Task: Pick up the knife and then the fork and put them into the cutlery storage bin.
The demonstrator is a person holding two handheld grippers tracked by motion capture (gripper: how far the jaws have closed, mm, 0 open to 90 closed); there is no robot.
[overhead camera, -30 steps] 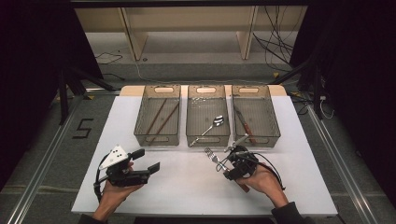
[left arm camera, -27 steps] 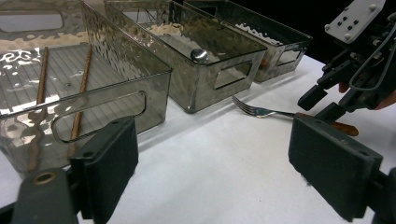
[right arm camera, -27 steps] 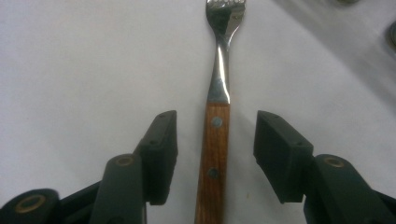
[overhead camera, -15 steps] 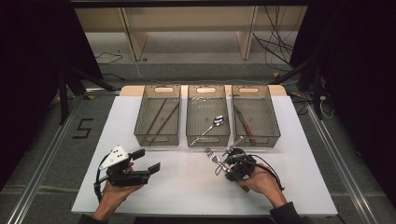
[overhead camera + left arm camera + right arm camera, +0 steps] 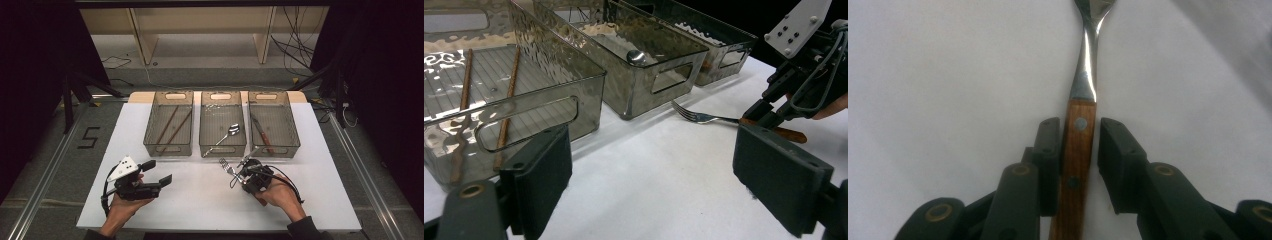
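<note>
White table point(image 5: 200, 200): right tool point(image 5: 1079, 150) jaws narrowly apart astride fork point(image 5: 1083, 100) handle; left tool point(image 5: 654, 185) wide open, empty.

Both grippers are black. The left gripper point(image 5: 159, 172) carries a grey three-cornered plate point(image 5: 123, 167). Brass-coloured rivets stud the jaws, and a black cable point(image 5: 289, 181) trails from the right gripper point(image 5: 239, 170).

A white table point(image 5: 200, 210) stands on grey floor point(image 5: 45, 165) marked "5", wooden shelving point(image 5: 200, 25) beyond, darkness flanking.

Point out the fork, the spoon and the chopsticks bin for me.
fork point(image 5: 1078, 145), right gripper view, wooden handle.
spoon point(image 5: 233, 129), high view, bowl of the spoon.
chopsticks bin point(image 5: 168, 149), high view, near wall by the handle slot.
</note>
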